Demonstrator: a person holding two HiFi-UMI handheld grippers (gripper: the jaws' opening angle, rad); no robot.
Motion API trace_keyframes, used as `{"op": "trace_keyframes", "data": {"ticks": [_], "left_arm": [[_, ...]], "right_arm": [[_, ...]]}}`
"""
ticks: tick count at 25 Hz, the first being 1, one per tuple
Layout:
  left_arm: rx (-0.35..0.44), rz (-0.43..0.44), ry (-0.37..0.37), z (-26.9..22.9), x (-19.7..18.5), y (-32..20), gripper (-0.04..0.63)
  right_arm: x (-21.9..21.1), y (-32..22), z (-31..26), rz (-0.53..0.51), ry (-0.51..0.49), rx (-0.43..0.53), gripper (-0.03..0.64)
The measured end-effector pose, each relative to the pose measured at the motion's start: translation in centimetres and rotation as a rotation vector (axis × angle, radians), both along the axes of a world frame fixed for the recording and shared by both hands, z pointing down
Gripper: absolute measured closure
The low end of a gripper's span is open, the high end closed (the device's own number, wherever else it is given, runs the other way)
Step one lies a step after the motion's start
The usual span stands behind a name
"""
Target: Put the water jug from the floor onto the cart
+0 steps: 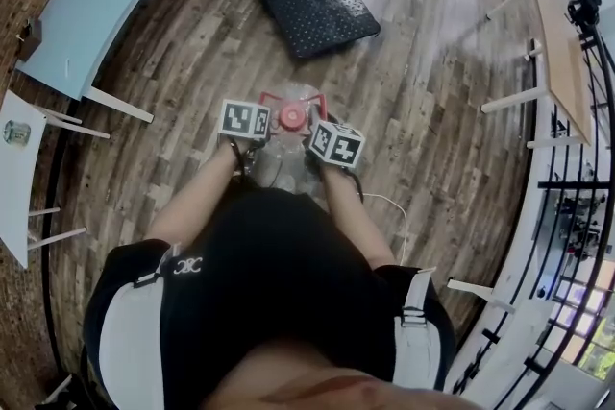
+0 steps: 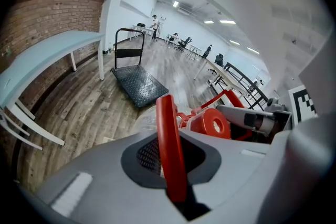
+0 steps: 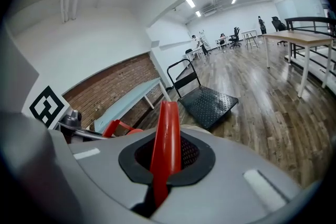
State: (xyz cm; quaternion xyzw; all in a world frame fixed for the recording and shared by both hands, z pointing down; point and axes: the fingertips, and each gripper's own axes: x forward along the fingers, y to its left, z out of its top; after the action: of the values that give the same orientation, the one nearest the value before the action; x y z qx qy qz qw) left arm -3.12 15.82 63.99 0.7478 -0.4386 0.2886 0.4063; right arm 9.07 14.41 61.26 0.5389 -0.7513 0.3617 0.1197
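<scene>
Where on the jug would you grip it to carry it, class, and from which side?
The red handle at the top, from above, one gripper per side. It is a thin strap that jaws can close round; the jug has a clear round body that looks too wide. The left gripper and right gripper are each shut on it so.

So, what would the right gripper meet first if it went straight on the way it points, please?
Beyond the red jug handle it grips, the right gripper looks aimed at the black platform cart; probably its deck first, though possibly the wooden floor just short of it.
</scene>
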Motion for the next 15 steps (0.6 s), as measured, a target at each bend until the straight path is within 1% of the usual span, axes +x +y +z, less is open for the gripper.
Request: {"op": "trace_keyframes", "data": {"ticks": [4,7,11,15], "left_arm": [[0.008,0.0,0.006,-0.2,0.9,-2.2,0.57],[-0.001,-0.005,0.014,0.0,1.4,-3.3,0.569],[-0.009,-0.019,0.019,0.8,1.2,-5.2,0.569],[-0.025,-0.018,0.029,2.0,1.3,-7.7,0.569]], "right_arm": [[0.9,-2.0,0.3,0.009,-0.011,-0.008,0.601],[1.5,-3.1,0.6,0.011,-0.007,-0.026,0.601],[0.9,-5.2,1.2,-0.014,-0.008,-0.034,0.601],[1.1,-7.6,2.4,-0.008,0.011,-0.058,0.601]]}}
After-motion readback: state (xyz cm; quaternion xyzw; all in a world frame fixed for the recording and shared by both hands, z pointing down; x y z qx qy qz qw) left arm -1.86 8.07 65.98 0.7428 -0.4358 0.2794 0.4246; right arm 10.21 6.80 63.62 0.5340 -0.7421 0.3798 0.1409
